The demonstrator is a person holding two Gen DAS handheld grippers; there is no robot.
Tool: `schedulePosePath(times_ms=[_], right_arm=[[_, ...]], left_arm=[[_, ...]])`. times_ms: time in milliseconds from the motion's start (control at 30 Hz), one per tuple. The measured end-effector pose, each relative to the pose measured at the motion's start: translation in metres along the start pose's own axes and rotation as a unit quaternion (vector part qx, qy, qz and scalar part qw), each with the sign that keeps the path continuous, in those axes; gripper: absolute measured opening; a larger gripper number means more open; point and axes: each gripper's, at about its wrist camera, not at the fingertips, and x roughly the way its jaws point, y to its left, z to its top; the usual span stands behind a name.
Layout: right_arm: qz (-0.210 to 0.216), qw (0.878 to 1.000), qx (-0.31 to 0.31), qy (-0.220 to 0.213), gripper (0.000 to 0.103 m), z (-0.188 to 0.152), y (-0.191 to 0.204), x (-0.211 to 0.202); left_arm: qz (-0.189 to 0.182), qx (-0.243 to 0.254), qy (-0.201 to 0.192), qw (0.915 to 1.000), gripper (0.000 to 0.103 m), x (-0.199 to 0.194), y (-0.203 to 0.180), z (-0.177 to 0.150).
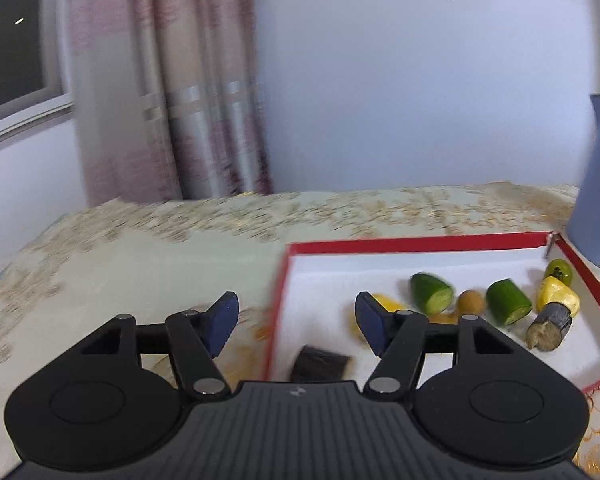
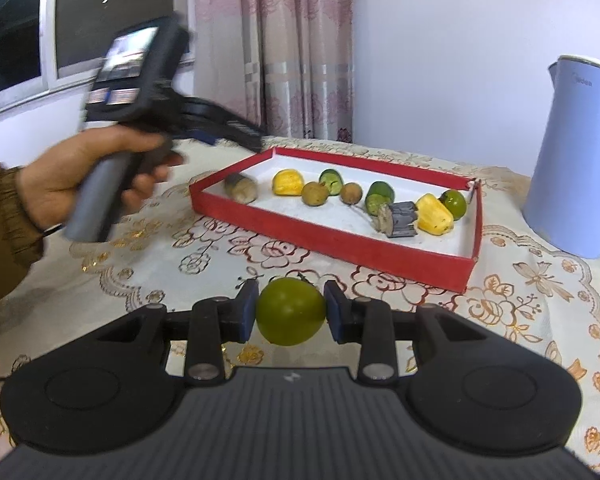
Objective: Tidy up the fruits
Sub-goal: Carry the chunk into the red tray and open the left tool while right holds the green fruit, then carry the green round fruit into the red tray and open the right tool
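The right gripper [image 2: 291, 312] is clamping its 2 blue pads across the middle of a round, smooth green fruit [image 2: 291, 311], seemingly light, firm and slippery, above the floral tablecloth [image 2: 204, 256] near the red-walled tray [image 2: 364, 250], while the left gripper [image 1: 296, 318] is hanging apart, empty.

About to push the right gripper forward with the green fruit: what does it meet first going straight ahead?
Likely the near wall of the red tray, across bare tablecloth. The right gripper may clear that wall; height is unclear.
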Motion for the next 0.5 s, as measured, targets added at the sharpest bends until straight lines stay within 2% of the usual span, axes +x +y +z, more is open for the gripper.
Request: schedulePosePath(times_ms=[133, 233, 300, 500], right_arm=[[-0.017, 1.0, 0.022, -0.011, 0.033, 0.008, -0.008, -0.001], [-0.023, 0.999, 0.03, -0.014, 0.033, 0.018, -0.013, 0.0], [-0.037, 0.999, 0.026, -0.014, 0.033, 0.027, -0.015, 0.003], [-0.069, 0.997, -0.001, -0.024, 0.033, 0.06, -0.017, 0.016]], left_arm=[[-0.027, -0.054, 0.01, 0.9981, 0.064, -0.038, 0.023, -0.019], [-0.037, -0.071, -0.012, 0.9967, 0.064, -0.062, 0.025, -0.041], [-0.032, -0.066, -0.024, 0.997, 0.064, -0.067, 0.022, -0.05], [0.001, -0.005, -0.05, 0.9987, 0.064, -0.066, 0.009, -0.065]])
